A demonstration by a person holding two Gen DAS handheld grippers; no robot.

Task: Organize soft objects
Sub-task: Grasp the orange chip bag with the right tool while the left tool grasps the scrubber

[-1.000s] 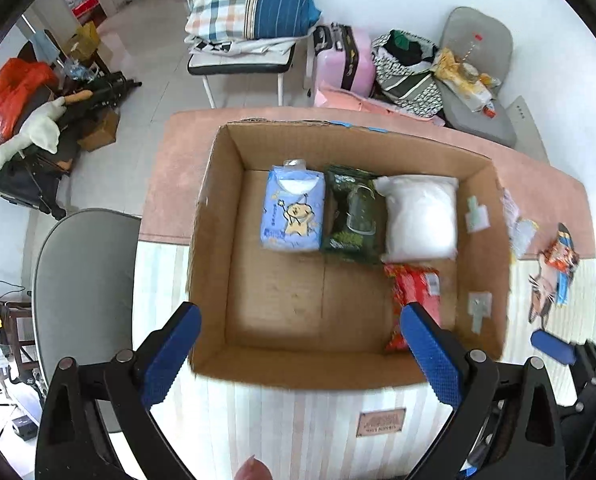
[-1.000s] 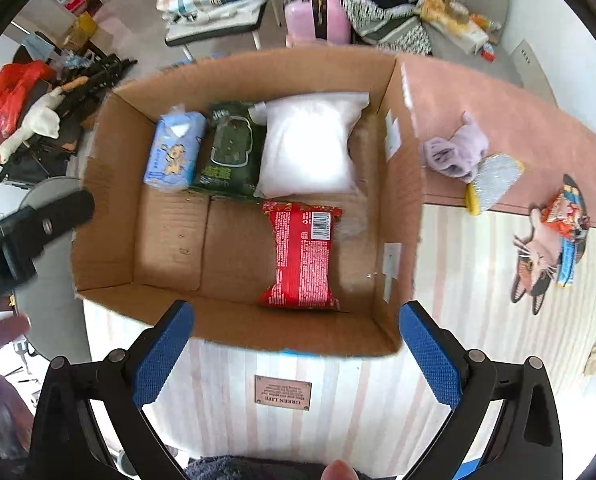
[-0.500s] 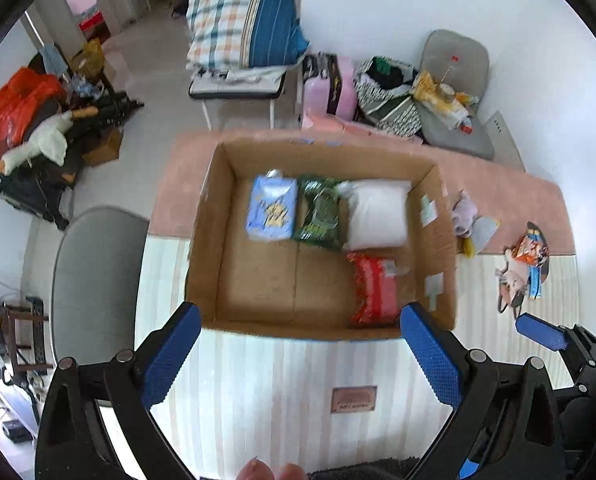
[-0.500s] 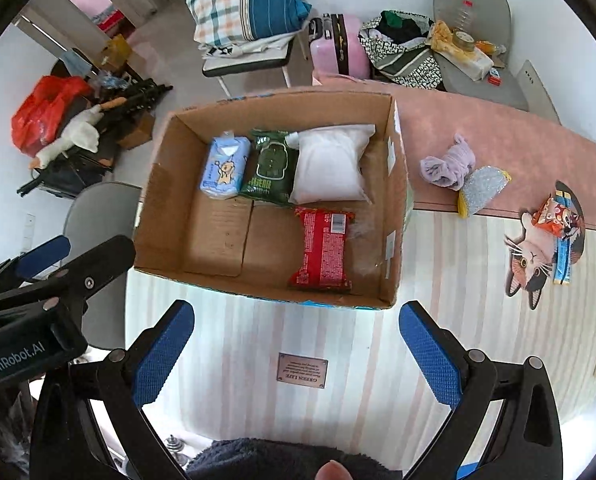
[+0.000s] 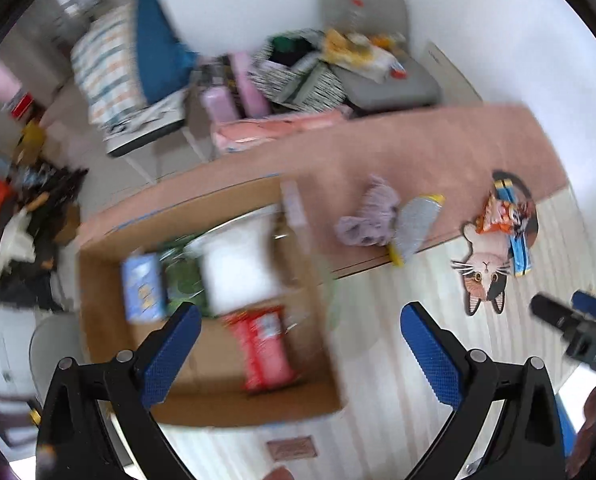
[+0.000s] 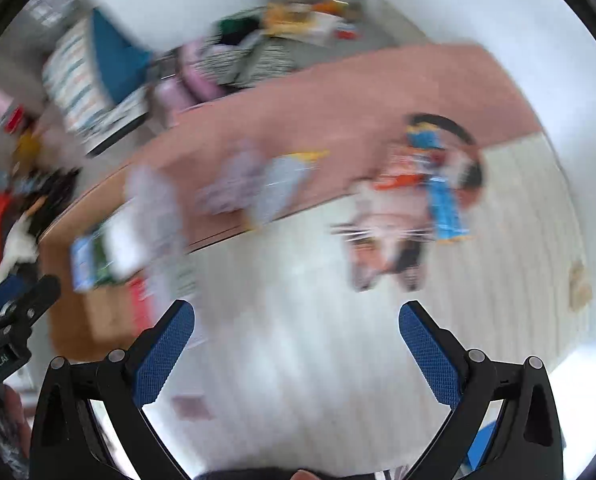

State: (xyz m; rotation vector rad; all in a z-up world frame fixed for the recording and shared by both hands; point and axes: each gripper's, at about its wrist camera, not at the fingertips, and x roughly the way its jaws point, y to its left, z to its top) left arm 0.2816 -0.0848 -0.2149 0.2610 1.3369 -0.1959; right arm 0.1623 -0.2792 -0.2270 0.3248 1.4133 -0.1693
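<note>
Both views are motion-blurred. A cardboard box (image 5: 98,312) on the table holds a blue tissue pack (image 5: 144,292), a green pack (image 5: 184,280), a white bag (image 5: 238,268) and a red packet (image 5: 264,348). Right of the box lie a lilac cloth (image 5: 367,216), a silver pouch with a yellow tip (image 5: 415,226) and an orange and blue snack packet (image 5: 505,216) on a cat-shaped mat (image 5: 483,280). My left gripper (image 5: 296,344) is open and empty above the box's right half. My right gripper (image 6: 296,342) is open and empty above the striped cloth, with the cat mat (image 6: 385,240) ahead.
The table has a pink cloth (image 5: 417,144) at the back and a striped cloth (image 5: 397,360) in front. Behind it stand a grey chair (image 5: 377,76) with clutter, a pink suitcase (image 5: 234,96) and a plaid cushion (image 5: 110,68). A grey chair (image 5: 52,344) stands at the left.
Both grippers have swung to the right and the views now blur. The box has slid to the left in both views, and the cloth, pouch and cat mat now lie nearer the centre.
</note>
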